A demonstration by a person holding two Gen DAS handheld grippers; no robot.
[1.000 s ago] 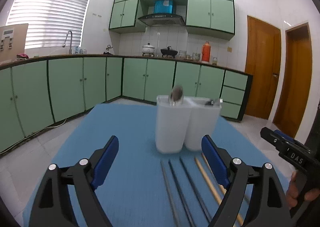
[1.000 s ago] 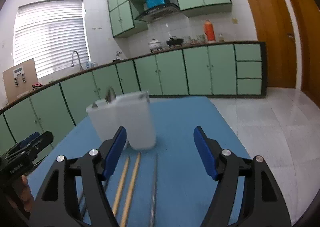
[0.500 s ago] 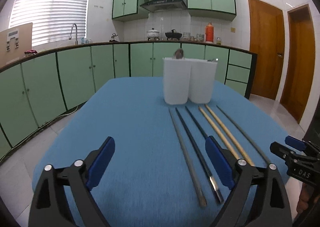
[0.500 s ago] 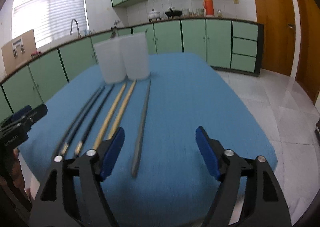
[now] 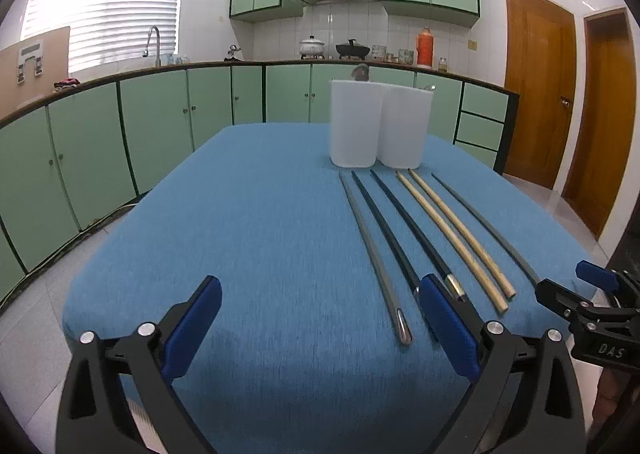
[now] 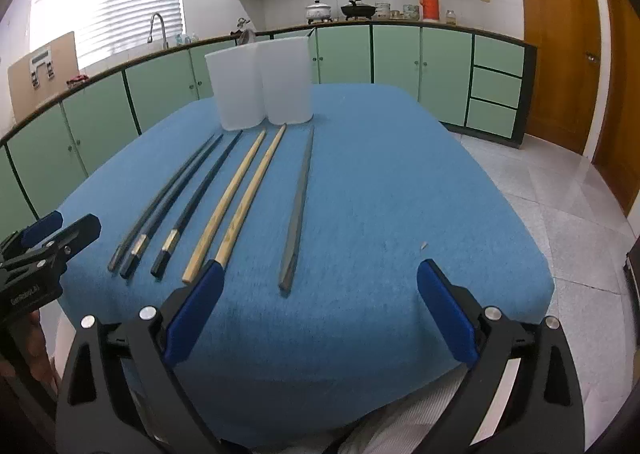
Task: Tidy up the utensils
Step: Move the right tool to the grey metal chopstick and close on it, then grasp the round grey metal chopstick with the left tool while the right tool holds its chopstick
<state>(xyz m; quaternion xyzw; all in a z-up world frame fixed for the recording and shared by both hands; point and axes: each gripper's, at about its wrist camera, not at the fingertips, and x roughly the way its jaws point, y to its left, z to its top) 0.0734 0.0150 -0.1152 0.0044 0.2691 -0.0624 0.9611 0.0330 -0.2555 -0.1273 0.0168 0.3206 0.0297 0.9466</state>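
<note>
At twelve o'clock, the white containers [image 5: 378,126] hide all but the tips of the utensils [image 5: 361,73] inside.

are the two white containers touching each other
Touching. In the right wrist view the left white container and the right white container stand pressed side by side, no blue cloth showing between them.
</note>
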